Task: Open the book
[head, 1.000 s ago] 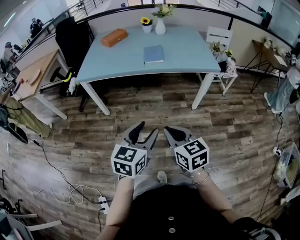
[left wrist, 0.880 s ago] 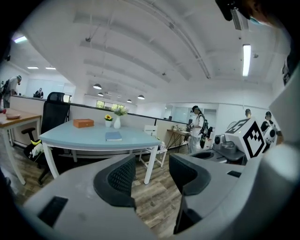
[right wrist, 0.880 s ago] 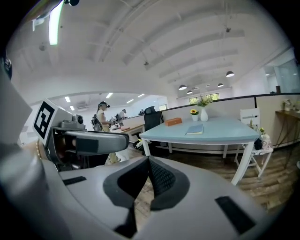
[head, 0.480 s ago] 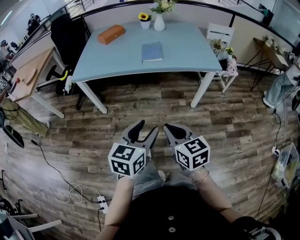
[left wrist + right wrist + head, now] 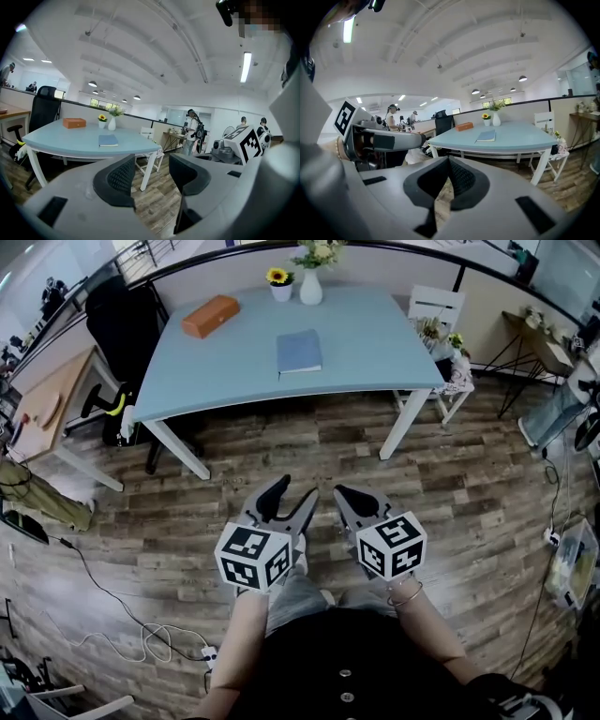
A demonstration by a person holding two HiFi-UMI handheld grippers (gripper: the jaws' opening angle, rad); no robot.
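Far left, a black chair (image 5: 117, 310) is standing beside the blue surface (image 5: 375, 343), and an orange box (image 5: 210, 316) is lying on the surface's back left part. Right of it, a sunflower pot (image 5: 278, 282) and a vase (image 5: 310, 282) are sitting along the back edge. The book (image 5: 298, 352) is lying flat and closed near the middle of the surface, just in front of the vase and well apart from the box. A white chair (image 5: 436, 310) is standing off the right end. Nearer the person, both grippers are hanging over the wooden floor (image 5: 281, 446), well short of the surface. The left gripper (image 5: 294, 491) is showing its jaws released in its own view, with only floor and a table leg showing in the gap (image 5: 152, 176). The right gripper (image 5: 359, 505), just beside it, is showing its jaws clenched together on nothing (image 5: 448, 164). Judging from this, the approach is the step in hand and the book is untouched, so the task is barely begun. The next move is likely calling for walking up to the near edge and bringing a gripper down to the cover's free edge. The right jaws would need opening if that gripper does the lifting, while the other could be pinning the book so it isn't sliding on the smooth top.
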